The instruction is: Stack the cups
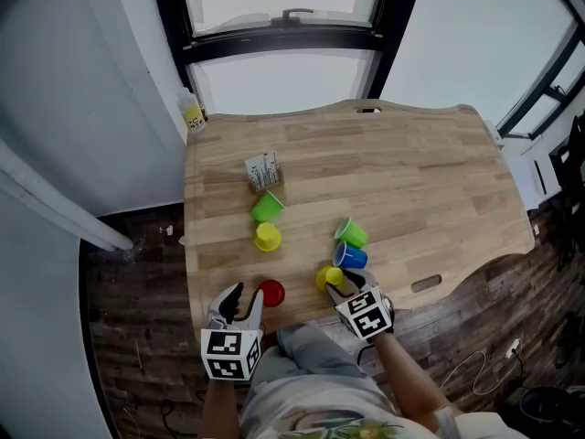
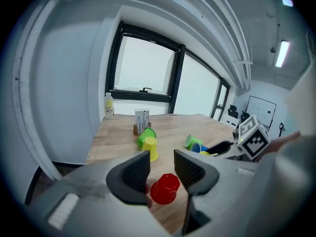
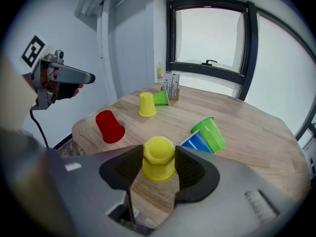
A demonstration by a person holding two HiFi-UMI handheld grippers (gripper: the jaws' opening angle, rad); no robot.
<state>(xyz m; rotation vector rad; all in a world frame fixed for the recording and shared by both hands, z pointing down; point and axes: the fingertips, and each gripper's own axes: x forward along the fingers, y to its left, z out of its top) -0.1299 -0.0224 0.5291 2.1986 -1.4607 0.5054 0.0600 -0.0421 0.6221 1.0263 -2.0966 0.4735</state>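
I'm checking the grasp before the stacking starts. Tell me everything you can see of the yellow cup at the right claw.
The yellow cup is plain, glossy and plastic-looking, tapered, with a faceted base. It stands upside down, rim on the wooden table, near the person's edge. The right claw straddles it, and both pads seem to touch its sides. A blue cup lies close behind; whether they touch is unclear.
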